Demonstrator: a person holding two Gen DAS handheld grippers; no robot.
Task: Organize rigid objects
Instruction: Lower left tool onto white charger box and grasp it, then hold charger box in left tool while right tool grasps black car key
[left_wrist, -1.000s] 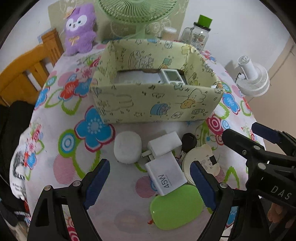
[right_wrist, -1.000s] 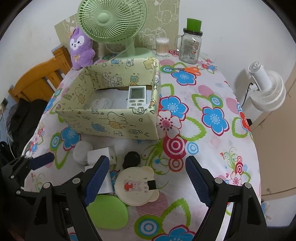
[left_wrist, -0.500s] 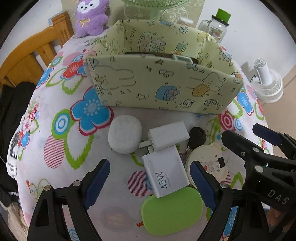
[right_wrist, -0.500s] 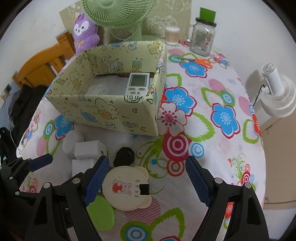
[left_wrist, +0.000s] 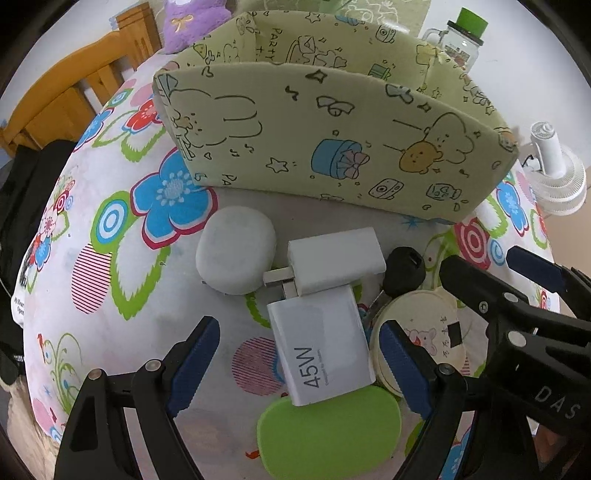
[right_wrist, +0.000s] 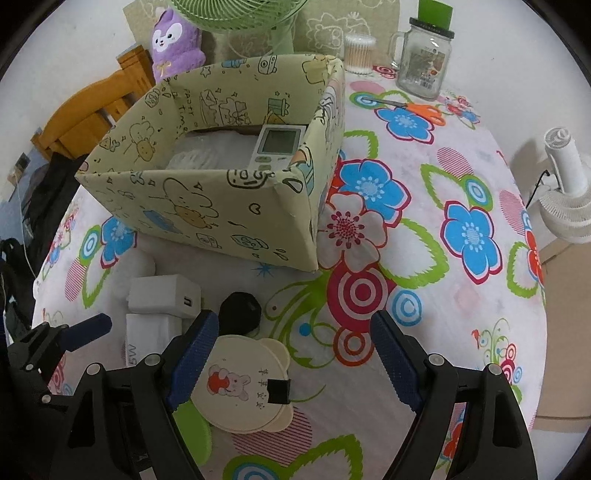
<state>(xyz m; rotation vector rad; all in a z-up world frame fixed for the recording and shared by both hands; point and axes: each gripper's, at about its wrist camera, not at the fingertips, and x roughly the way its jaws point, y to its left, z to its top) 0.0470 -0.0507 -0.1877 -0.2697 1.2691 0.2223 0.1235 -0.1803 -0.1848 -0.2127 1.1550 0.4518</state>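
A cluster of small items lies in front of a pale green cartoon-print box (left_wrist: 332, 155) (right_wrist: 207, 206). It holds a white 45W charger (left_wrist: 321, 350), a smaller white charger (left_wrist: 336, 266) (right_wrist: 164, 293), a white rounded case (left_wrist: 236, 254), a black key fob (left_wrist: 402, 269) (right_wrist: 240, 314), a cream bear-shaped disc (left_wrist: 432, 332) (right_wrist: 247, 380) and a green oval pad (left_wrist: 328, 424). My left gripper (left_wrist: 299, 365) hangs open above the 45W charger. My right gripper (right_wrist: 291, 362) stands open over the bear disc. A white remote (right_wrist: 277, 146) lies inside the box.
A flowered cloth (right_wrist: 424, 258) covers the round table. At the back stand a green fan (right_wrist: 240, 14), a purple plush (right_wrist: 177, 44), a glass jar with a green lid (right_wrist: 424, 62), cotton swabs (right_wrist: 358, 53) and orange scissors (right_wrist: 421, 109). A wooden chair (left_wrist: 85, 99) stands left, a white fan (right_wrist: 565, 192) right.
Both grippers have sunk toward the cluster, so the items and the box look larger. The box's inside has slipped out of the left wrist view. Both jaws stay equally wide.
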